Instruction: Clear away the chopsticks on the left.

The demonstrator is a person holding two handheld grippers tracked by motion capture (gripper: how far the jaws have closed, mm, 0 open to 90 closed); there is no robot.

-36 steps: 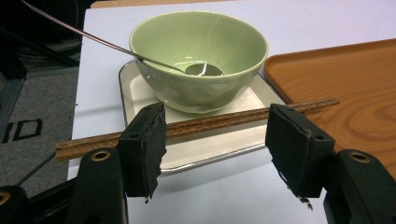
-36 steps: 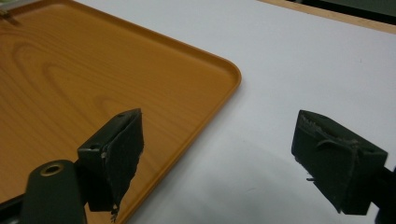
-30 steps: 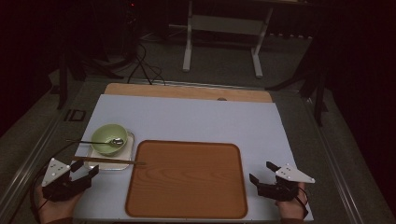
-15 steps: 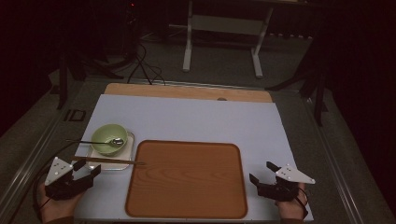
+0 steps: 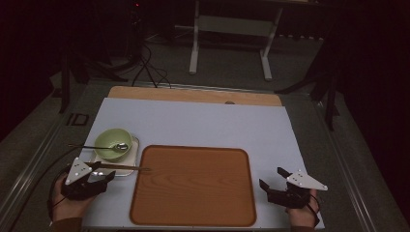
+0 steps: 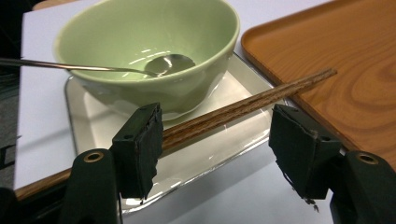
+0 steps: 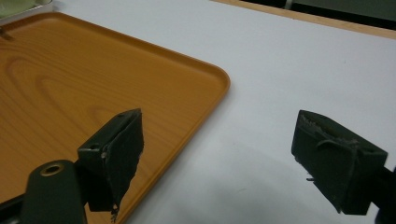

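Now the left tongs [image 6: 217, 140] gape around wooden chopsticks [image 6: 243, 105] lying across a steel dish [image 6: 219, 135] under the green bowl [image 6: 149, 51]; the right tongs [image 7: 219, 158] hover wide open, empty, beside the tray [image 7: 70, 88].

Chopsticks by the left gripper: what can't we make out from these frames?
- Chopsticks, left gripper view: the near end is hidden behind the left gripper's own left jaw, so contact can't be told.
- High view: the pair reads as one thin line, too small to separate.
- Spoon, left gripper view: handle cut off by the left edge.
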